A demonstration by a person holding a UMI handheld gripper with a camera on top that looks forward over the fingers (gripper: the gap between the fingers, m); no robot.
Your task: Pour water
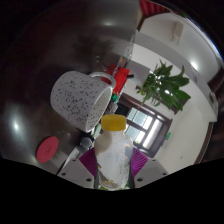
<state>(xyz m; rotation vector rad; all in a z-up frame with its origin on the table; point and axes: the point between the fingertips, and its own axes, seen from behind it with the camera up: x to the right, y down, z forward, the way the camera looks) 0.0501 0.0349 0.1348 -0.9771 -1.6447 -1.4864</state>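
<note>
Your gripper (113,178) has its jaws closed on a bottle (113,160): both purple pads (90,160) press its sides, one on each flank, no gap visible. Bottle is clear or whitish plastic with a yellow cap (115,122), cap pointing away from the camera along the fingers. Can't tell from this view whether the cap is on tight or how much water is inside. The whole view is rolled hard, so the room reads tilted: you've got the gripper well off level. Just beyond the cap and a bit to one side sits a white speckled mug (79,99), lying at an angle in the frame, its side wall toward you; can't see its opening, so can't tell what's in it. Mug and bottle cap are near each other but not touching. The mug sits on a shiny grey table (30,110). A red round thing (47,150) lies on the table, apart from the mug and off to the side of the fingers. Past the mug, a small red object (121,77), too small to identify. Further back, a green leafy plant (165,85) against a pale wall, and a dark-framed window or door (145,122) behind the cap.
</note>
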